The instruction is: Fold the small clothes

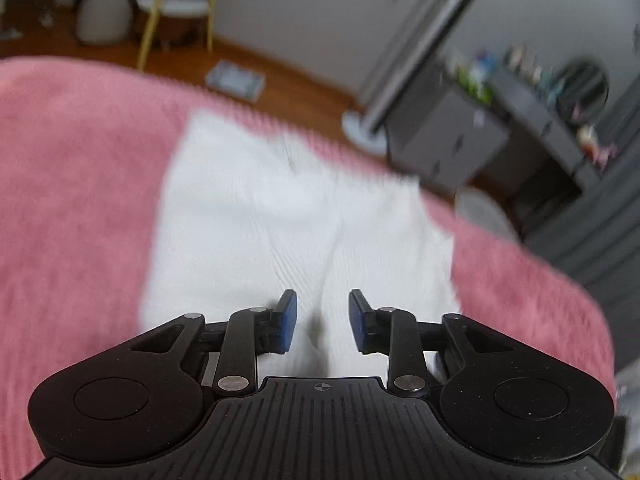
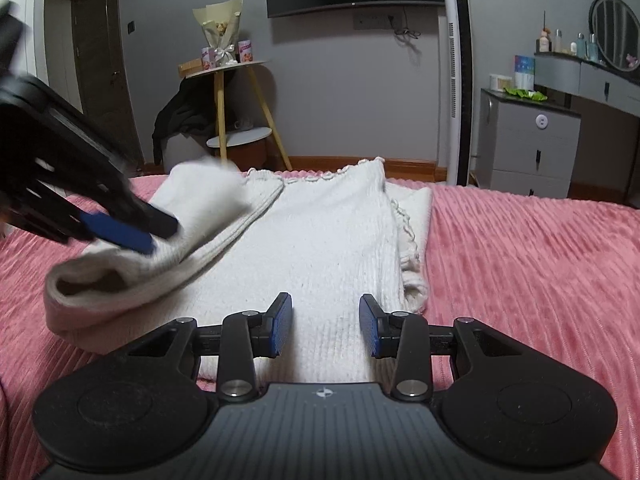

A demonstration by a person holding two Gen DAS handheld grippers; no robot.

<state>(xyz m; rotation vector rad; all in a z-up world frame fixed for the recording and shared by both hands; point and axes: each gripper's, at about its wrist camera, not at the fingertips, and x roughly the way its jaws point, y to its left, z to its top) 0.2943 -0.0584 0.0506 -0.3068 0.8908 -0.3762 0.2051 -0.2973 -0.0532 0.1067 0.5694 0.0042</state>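
A white knitted garment (image 2: pixel 320 240) lies on the pink bedspread (image 2: pixel 520 260), partly folded, with its left side rolled over into a thick fold (image 2: pixel 132 276). My right gripper (image 2: pixel 325 326) is open and empty just above the garment's near hem. My left gripper (image 2: pixel 154 234) shows at the left of the right wrist view, its blue pad touching the rolled fold. In the blurred left wrist view the left gripper (image 1: pixel 322 322) is open over the white garment (image 1: pixel 280 220), with cloth between the jaws but not clamped.
A yellow-legged side table (image 2: pixel 236 104) with a bouquet stands beyond the bed. A white tower fan (image 2: pixel 458 88) and a grey dresser (image 2: pixel 528 144) stand at the right. The bed's far edge meets a wooden floor (image 1: pixel 280 92).
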